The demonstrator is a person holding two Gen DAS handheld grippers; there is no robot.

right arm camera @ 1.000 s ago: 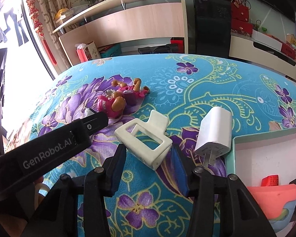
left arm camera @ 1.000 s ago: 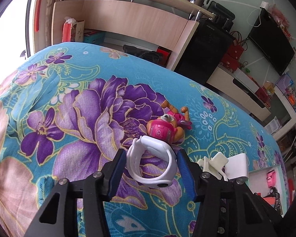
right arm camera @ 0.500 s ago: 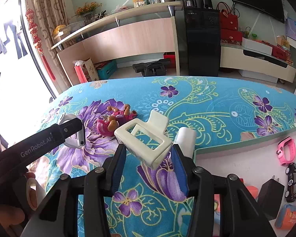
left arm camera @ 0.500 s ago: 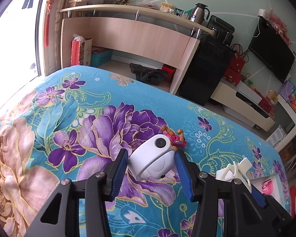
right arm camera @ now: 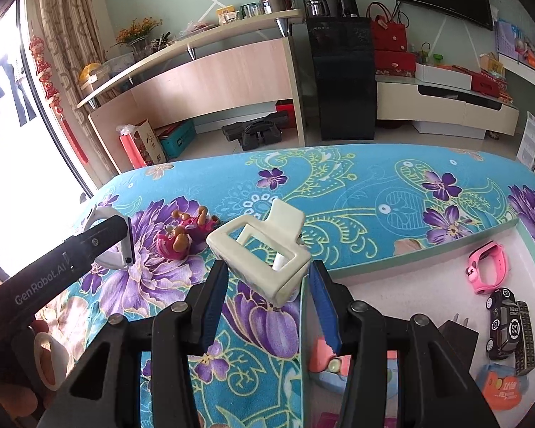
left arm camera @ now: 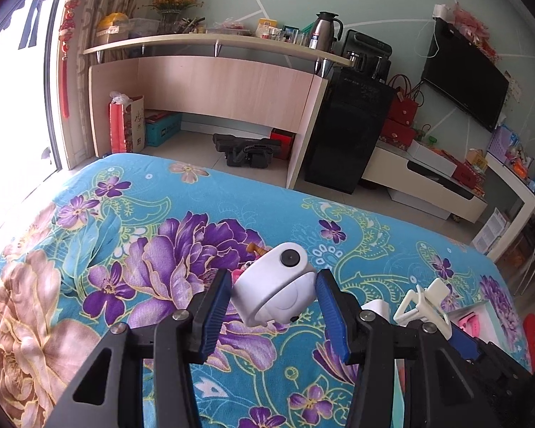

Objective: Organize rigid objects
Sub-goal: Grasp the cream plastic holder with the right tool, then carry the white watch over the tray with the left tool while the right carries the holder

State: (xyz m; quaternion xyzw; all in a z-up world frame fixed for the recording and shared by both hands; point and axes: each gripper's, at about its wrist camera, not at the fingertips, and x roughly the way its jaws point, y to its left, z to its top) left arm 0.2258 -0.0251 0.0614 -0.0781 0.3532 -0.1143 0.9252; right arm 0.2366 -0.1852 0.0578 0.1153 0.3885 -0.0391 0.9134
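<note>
My left gripper [left arm camera: 273,283] is shut on a white smartwatch [left arm camera: 274,290], held above the floral bedspread [left arm camera: 89,249]; its round face tilts up. My right gripper [right arm camera: 267,269] is shut on a cream hair claw clip [right arm camera: 260,249], lifted near the left wall of a white box [right arm camera: 410,262]. In the right wrist view the left gripper's finger [right arm camera: 100,237] reaches in from the left with the watch [right arm camera: 108,262]. A pink puppy toy [right arm camera: 180,240] lies on the bedspread between the two. A white charger [right arm camera: 280,260] is mostly hidden behind the clip.
The box holds a pink watch [right arm camera: 485,267], a black toy car [right arm camera: 503,324], a black plug [right arm camera: 456,335] and orange items. Beyond the bed's far edge stand a wooden desk [left arm camera: 214,89], a black cabinet [left arm camera: 346,135] and a low TV stand [left arm camera: 438,185].
Both grippers have risen off the bedspread, the left with the watch, the right with the clip. The right one has shifted toward the box, which now fills the lower right of its view.
</note>
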